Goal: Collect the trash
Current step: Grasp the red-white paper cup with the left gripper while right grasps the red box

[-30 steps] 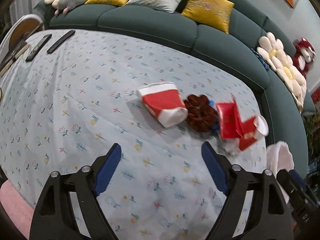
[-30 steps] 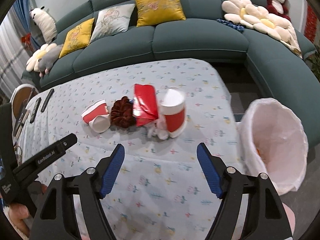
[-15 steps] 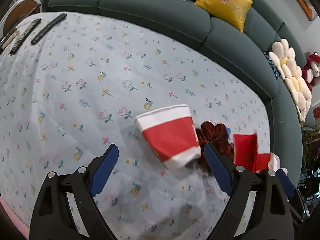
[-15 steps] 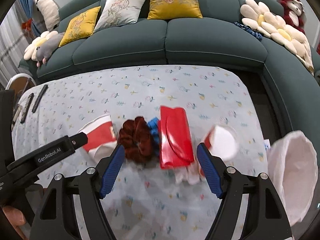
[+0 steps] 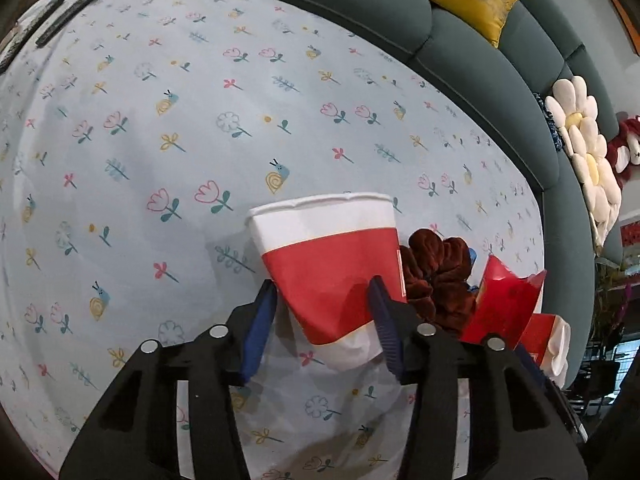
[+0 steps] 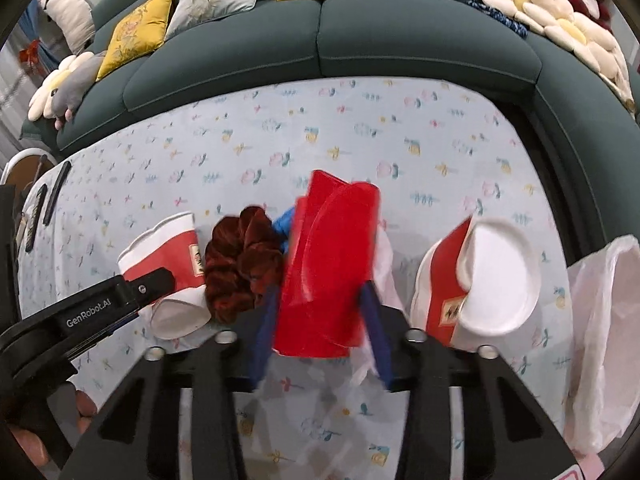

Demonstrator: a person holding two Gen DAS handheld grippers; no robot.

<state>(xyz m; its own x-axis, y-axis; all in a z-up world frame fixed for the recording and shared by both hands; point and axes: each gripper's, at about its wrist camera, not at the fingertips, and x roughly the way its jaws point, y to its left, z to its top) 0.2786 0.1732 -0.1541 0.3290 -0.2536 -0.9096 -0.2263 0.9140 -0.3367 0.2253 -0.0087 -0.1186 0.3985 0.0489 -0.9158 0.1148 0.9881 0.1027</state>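
A red-and-white paper cup (image 5: 328,248) lies on its side on the flowered tablecloth (image 5: 200,120). My left gripper (image 5: 322,284) is closing on it, the blue pads touching both sides of its lower half. A flattened red carton (image 6: 332,256) stands between the pads of my right gripper (image 6: 320,290), which is closing and presses it from both sides. Between the two lies a dark red scrunchie (image 6: 240,264). A second red-and-white cup (image 6: 480,280) lies on its side to the right of the carton, its white mouth towards me.
A white bin bag (image 6: 600,320) hangs open past the table's right edge. White tissue (image 6: 384,260) and a blue scrap (image 6: 284,224) lie behind the carton. Two remotes (image 6: 54,192) rest at the far left. A green sofa (image 6: 400,40) with cushions curves round the table.
Both grippers came down and forward onto the trash. The left one's jaws narrowed around the paper cup, the right one's around the red carton. The second cup now lies tipped over.
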